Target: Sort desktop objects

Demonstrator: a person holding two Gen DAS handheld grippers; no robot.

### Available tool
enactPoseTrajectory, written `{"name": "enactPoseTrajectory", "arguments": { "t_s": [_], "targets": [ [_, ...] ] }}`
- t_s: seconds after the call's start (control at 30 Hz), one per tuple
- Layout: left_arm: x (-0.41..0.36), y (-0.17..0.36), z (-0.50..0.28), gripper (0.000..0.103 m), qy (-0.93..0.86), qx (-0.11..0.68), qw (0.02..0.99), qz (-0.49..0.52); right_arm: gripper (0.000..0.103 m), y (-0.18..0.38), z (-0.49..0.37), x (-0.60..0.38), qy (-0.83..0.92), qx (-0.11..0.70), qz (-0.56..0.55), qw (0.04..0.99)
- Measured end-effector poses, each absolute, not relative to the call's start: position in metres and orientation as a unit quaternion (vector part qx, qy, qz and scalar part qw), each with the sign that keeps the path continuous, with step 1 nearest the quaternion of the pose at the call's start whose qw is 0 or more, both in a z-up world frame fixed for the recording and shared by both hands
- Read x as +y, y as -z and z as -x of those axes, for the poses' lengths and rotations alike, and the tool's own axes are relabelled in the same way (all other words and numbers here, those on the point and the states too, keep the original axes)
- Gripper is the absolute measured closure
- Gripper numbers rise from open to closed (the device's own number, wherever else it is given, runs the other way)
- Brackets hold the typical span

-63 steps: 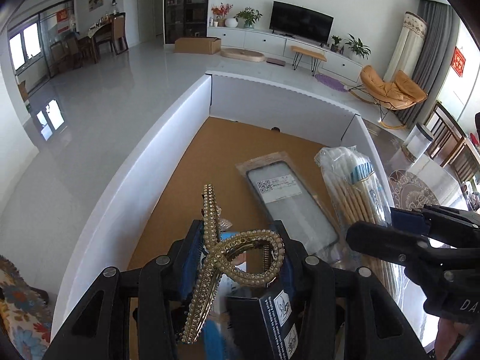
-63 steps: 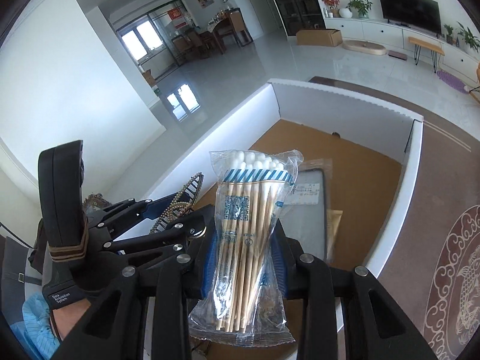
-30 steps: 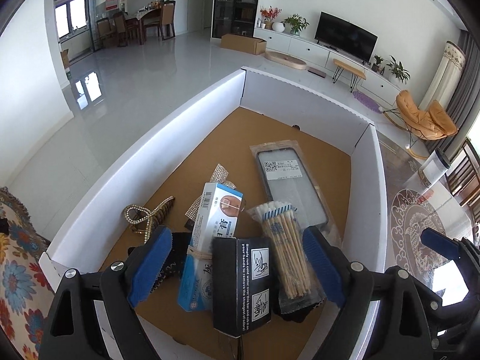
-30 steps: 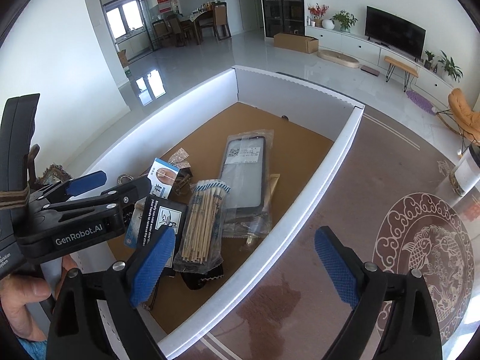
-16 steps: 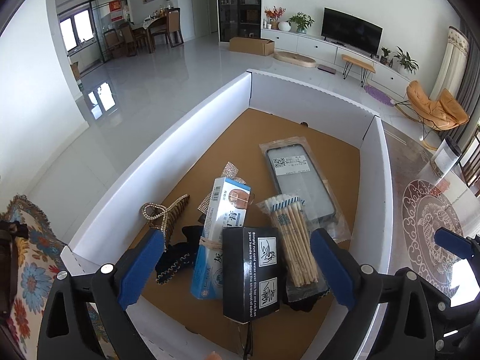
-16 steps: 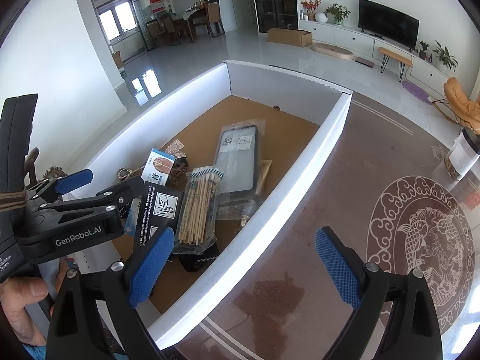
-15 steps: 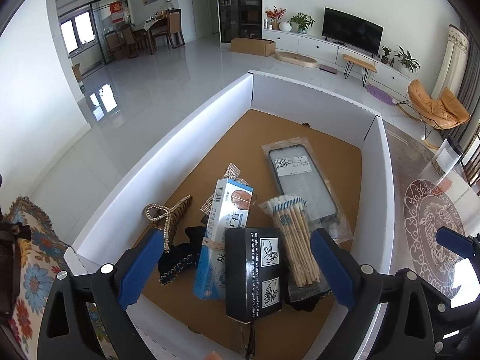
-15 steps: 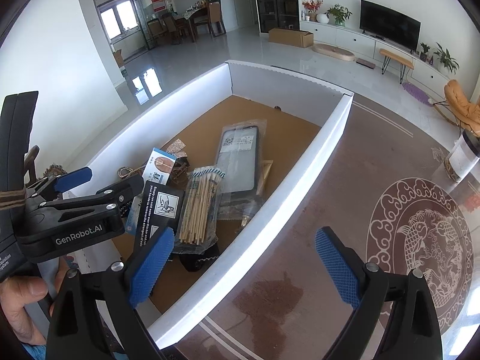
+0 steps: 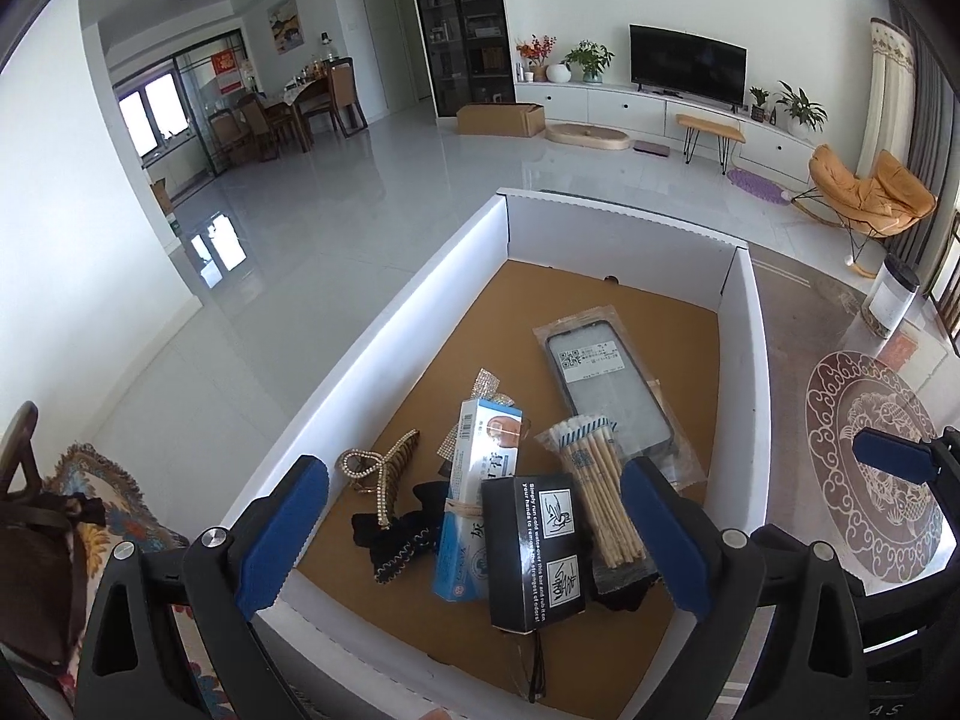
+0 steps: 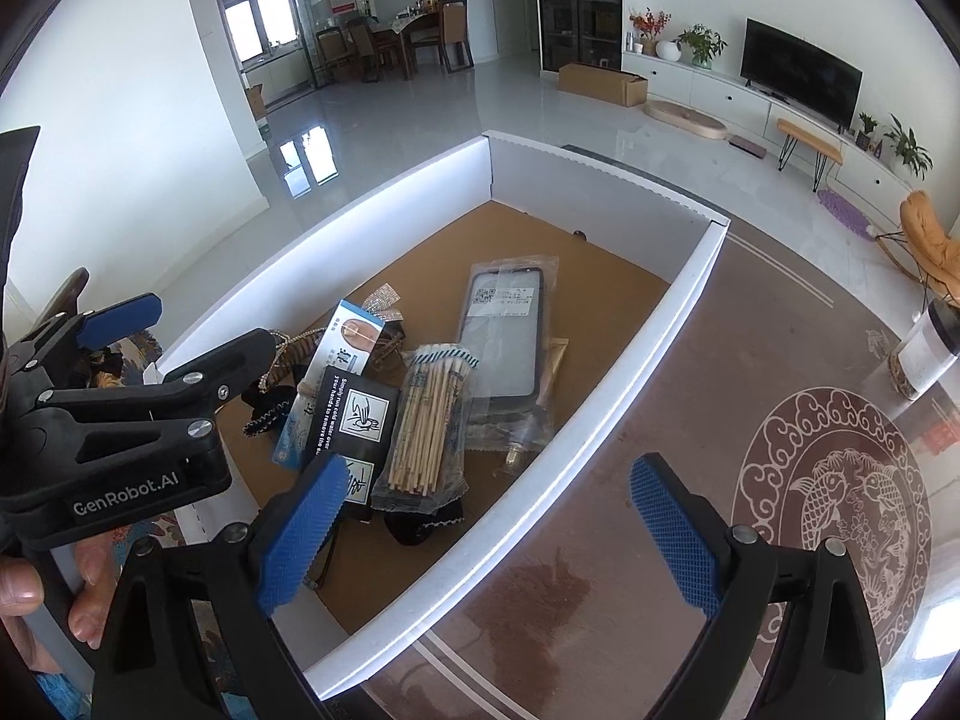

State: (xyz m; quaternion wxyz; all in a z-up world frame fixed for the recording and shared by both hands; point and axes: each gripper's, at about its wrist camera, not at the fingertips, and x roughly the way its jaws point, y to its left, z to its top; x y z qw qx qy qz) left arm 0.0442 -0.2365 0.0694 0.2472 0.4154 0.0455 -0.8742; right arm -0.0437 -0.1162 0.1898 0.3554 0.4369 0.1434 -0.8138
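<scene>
Left wrist view: we hold both the left claw (image 9: 474,531) and right claw (image 10: 486,516) apart and empty; the box (image 9: 747,360) lies below the left one, lengthwise ahead.

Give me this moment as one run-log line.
left gripper: open, empty | right gripper: open, empty | hair claw, cotton swabs: in white box

- The left gripper (image 9: 474,534) is matte black plastic; its two fingers carry blue, finely ribbed pads (image 9: 282,531).
- Round silver screws sit at the finger joints.
- White "GenRobot.AI" lettering marks its side in the right wrist view.
- The right gripper (image 10: 489,531) is built the same: black arms, blue cross-hatched pads (image 10: 675,540), silver screws.
- A bare hand (image 10: 36,600) shows at the near left.
</scene>
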Motion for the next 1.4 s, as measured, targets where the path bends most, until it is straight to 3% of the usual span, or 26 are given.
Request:
{"name": "enactPoseTrajectory", "arguments": {
  "t_s": [0.4,1.0,1.27,1.4],
  "targets": [
    [-0.242,-0.053,-0.046,0.004,0.867,0.075,0.223,-0.438,0.007,-0.180,0.045,-0.121,0.806,0.158,-0.449,0.351],
    [-0.237,-0.071,-0.050,0.004,0.885,0.103,0.181,-0.417,0.007,-0.174,0.045,-0.125,0.800,0.171,-0.452,0.355],
    [-0.252,-0.061,-0.054,0.000,0.862,0.166,0.198,-0.436,0.007,-0.177,0.049,-0.127,0.803,0.164,-0.450,0.355],
    [-0.248,-0.055,-0.056,0.000,0.863,0.141,0.216,-0.435,0.007,-0.179,0.047,-0.129,0.803,0.166,-0.447,0.358]
  ]
}}
